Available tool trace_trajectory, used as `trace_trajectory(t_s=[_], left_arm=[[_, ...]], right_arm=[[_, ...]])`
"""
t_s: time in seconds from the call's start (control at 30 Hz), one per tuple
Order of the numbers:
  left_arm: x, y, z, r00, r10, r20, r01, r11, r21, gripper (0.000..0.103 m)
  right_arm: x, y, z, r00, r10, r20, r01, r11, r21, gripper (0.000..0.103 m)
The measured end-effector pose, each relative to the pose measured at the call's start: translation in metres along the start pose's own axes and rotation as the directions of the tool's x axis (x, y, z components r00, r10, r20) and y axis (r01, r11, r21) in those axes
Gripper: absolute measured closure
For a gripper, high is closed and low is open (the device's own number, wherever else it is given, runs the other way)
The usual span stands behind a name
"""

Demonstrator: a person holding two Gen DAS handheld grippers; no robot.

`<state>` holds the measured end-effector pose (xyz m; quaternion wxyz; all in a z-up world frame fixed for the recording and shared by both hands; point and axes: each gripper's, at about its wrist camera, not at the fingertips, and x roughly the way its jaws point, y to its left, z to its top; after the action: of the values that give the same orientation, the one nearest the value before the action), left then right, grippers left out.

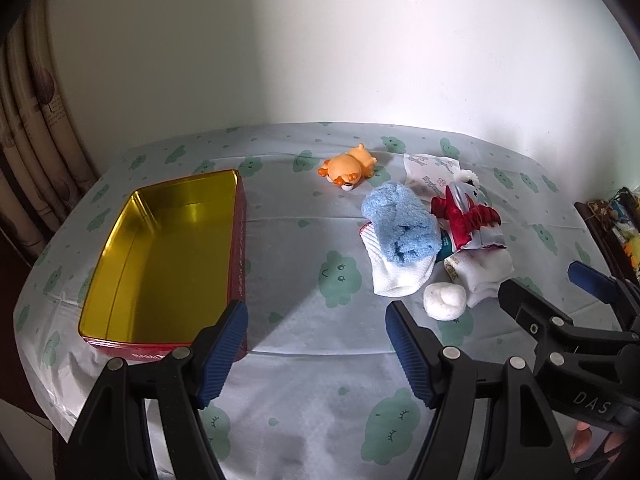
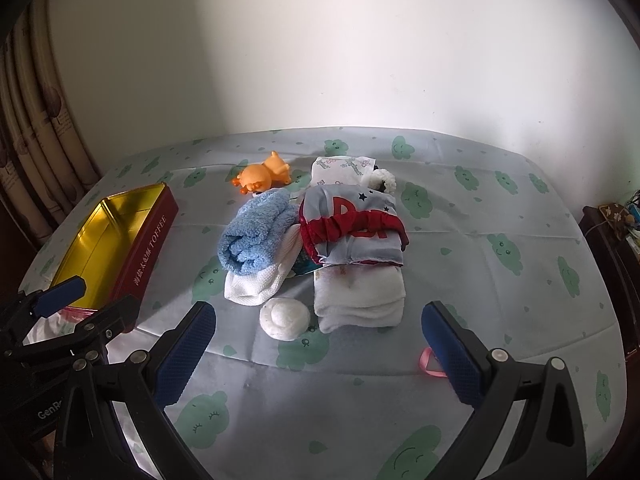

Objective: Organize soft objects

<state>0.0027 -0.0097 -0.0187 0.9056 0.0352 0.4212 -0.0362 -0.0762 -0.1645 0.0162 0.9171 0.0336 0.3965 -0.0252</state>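
Left gripper: jaws spread wide, nothing between them, above the cloth-covered table.
Right gripper: jaws wide apart, empty.
Tin: red outside, shiny gold inside, open and empty; ahead and to the left of the left gripper.
Blue towel: fluffy, rolled, lying on a white mesh cloth, ahead-left of the right gripper.
White ball: small, soft-looking, just ahead of the right gripper, between its fingers.
Folded white cloth: stacked under a grey and red garment, straight ahead.
Orange toy: on its side, farthest back.
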Motion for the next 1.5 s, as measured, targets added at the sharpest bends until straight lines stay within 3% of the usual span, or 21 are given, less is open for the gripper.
trace_trajectory(t_s=[1.5], left_arm=[[0.0028,-0.0014,-0.0004,1.0,-0.006,-0.005,0.006,1.0,0.003,0.03]], right_arm=[[0.0024,0.0021,-0.0007,1.0,0.005,-0.004,-0.005,1.0,-0.001,0.001]])
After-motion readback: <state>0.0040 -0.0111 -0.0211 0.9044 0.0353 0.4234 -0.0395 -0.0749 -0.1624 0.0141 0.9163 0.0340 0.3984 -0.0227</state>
